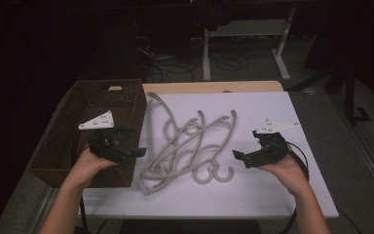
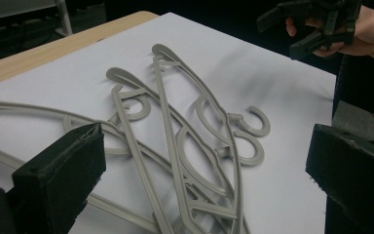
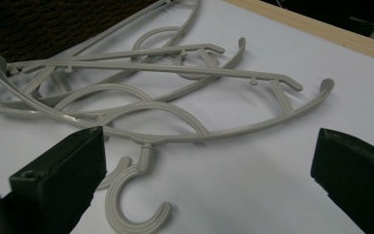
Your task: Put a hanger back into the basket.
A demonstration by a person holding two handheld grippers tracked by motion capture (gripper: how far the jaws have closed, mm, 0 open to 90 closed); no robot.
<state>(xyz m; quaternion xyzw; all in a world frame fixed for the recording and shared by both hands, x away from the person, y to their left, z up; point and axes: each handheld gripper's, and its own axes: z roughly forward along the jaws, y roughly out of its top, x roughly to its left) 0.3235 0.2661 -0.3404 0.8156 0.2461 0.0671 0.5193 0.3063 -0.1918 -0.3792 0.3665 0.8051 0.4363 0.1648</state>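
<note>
High view first: a tangled pile of grey plastic hangers (image 1: 190, 146) sits on the white sheet (image 1: 272, 195) covering the table, just right of the dark woven basket (image 1: 85, 105). As far as I can see, no hanger is inside the basket. The left gripper (image 1: 126, 141) hovers over the basket's near right corner, pointing at the pile, jaws spread wide and holding nothing. The right gripper (image 1: 246, 157) is well off to the far side of the pile from the basket, also spread and empty.

Left gripper view: the two black jaws stand far apart at the bottom corners, with the hangers (image 2: 185, 146) lying between and beyond them, none touched. The other hand with its gripper (image 2: 316, 24) floats past the pile.

Right gripper view: same deal, jaws wide with nothing pinched. One hanger hook (image 3: 131, 204) lies right in front, and the basket (image 3: 44, 24) is a dark wall behind the pile.

My read: this looks like packing hangers into the basket, and basically nothing's done yet. The whole pile is left to move.
</note>
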